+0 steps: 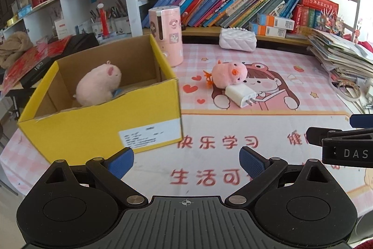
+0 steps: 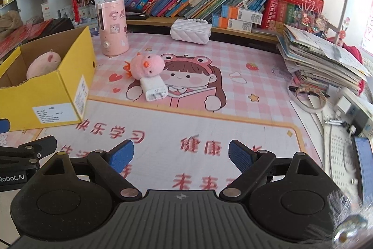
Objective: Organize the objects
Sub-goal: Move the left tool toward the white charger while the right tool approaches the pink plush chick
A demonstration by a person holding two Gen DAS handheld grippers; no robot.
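Step in hand, as I read it: between picks. One toy is already boxed, the next items are not yet touched.

Left tool [image 1: 186, 161]: blue pads apart, nothing between them, hovering over the near part of the desk [image 1: 268, 123] just right of the box's near corner. Right tool [image 2: 181, 155]: pads also wide apart, empty, over the printed mat [image 2: 209, 127] near the front edge. Each tool shows at the edge of the other's view, so they sit side by side.

Task things:
- Yellow cardboard box [image 1: 100, 130], open top, on the left of the desk, shipping label on its near face.
- Pale pink plush pig [image 1: 98, 85] lying inside the box, against the near wall. Something small and blue is tucked beside it; can't tell what.
- Pink plush chick [image 2: 145, 67], orange beak and feet, mid-desk on the mat, right of the box and well apart from it. Soft and rounded, so it should squash under the pads.
- White charger plug [image 2: 153, 88], prongs pointing near-right, touching the chick on its near side; the chick seems to lean on it.

Next move, my call: push one tool far across the mat to the chick or the charger, close on it, carry it left and drop it into the box. The two are touching, so grabbing one will likely nudge the other. The charger is hard and smooth and lies flat, so it needs a low, square approach across its narrow sides.

The pink humidifier [image 2: 113, 27] stands just behind the box's far right corner; keep clear of it on the way.
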